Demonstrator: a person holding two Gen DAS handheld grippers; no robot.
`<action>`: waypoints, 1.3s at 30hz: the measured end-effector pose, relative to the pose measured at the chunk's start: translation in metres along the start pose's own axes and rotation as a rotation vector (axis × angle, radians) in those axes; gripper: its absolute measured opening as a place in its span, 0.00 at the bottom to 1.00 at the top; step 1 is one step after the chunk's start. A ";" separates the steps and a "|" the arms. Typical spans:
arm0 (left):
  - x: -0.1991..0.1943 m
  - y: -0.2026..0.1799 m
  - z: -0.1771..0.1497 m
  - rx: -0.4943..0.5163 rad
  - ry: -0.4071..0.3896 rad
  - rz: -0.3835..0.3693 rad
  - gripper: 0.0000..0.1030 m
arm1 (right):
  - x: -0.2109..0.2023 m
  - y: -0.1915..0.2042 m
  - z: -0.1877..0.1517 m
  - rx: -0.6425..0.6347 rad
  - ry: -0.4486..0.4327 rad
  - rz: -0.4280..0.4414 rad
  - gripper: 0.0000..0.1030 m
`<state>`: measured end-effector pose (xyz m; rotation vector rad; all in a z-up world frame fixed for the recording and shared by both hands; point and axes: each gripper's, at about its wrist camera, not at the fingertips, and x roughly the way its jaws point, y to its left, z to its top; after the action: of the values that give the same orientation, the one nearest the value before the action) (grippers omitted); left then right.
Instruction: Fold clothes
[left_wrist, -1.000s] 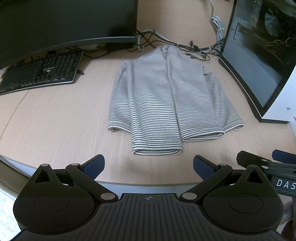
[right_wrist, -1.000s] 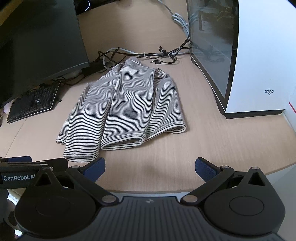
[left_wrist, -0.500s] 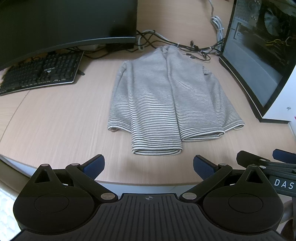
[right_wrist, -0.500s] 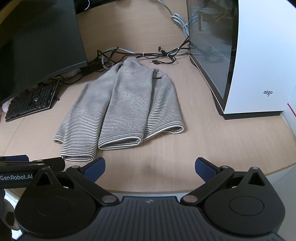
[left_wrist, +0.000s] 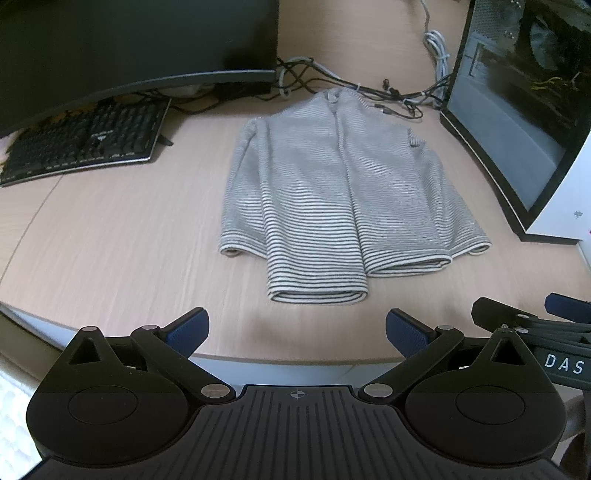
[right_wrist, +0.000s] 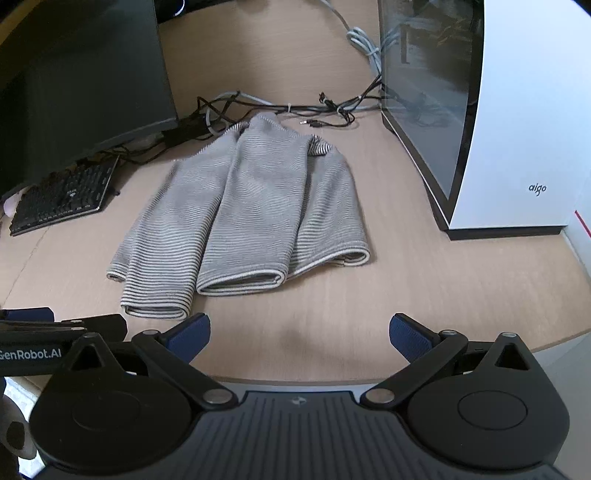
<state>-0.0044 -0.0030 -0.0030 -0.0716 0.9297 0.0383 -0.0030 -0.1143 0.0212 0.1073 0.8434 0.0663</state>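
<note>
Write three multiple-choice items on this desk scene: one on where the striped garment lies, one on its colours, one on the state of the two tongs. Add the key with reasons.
1. Where does the striped garment lie?
A. On the keyboard
B. On the desk between the keyboard and the computer case
C. On top of the computer case

2. What colours are its stripes?
A. Red and white
B. Plain black
C. Grey and cream

3. How do the left tongs and right tongs stand?
A. Both open, holding nothing
B. Both shut on the garment
C. Left shut, right open

Key: B, the keyboard lies left of it and the computer case right; C, thin grey and cream bands show; A, the blue pads stand wide apart, short of the cloth.
</note>
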 end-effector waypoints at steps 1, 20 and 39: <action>0.001 0.001 0.000 -0.001 0.003 0.001 1.00 | 0.001 0.000 0.000 -0.001 0.006 -0.002 1.00; 0.005 0.001 -0.001 -0.003 0.010 -0.010 1.00 | 0.003 -0.001 -0.001 -0.004 0.020 -0.004 1.00; 0.012 0.007 -0.001 -0.004 0.034 0.003 1.00 | 0.014 0.002 0.001 0.001 0.042 0.010 1.00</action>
<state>0.0015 0.0038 -0.0137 -0.0749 0.9633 0.0419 0.0069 -0.1105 0.0113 0.1115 0.8850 0.0778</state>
